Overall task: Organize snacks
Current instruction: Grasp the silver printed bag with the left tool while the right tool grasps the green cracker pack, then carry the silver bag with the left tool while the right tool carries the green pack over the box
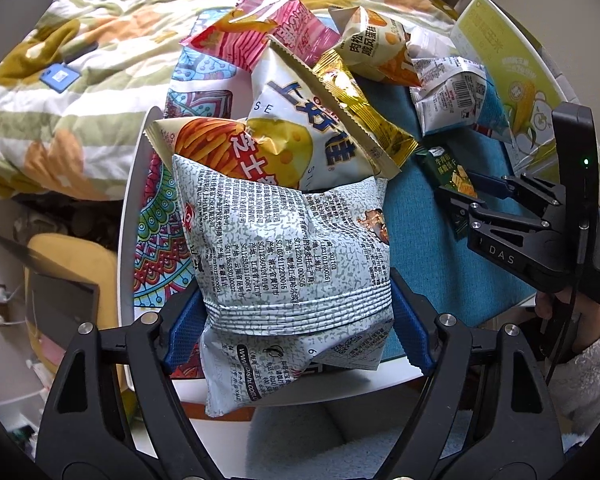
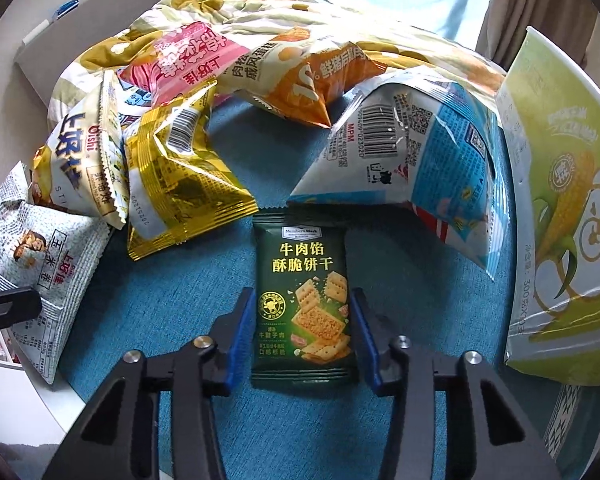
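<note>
Where jaws meet, dark green cracker packet (image 2: 305, 304).

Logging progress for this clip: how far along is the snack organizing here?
Early, by the look of it. No snacks look sorted: the gold bag, pink bag and blue-and-white bag lie jumbled on the blue cloth. In hand: the left gripper clamps the grey-white bag; the right gripper brackets the dark green cracker packet, contact unclear. The pile remains.
</note>
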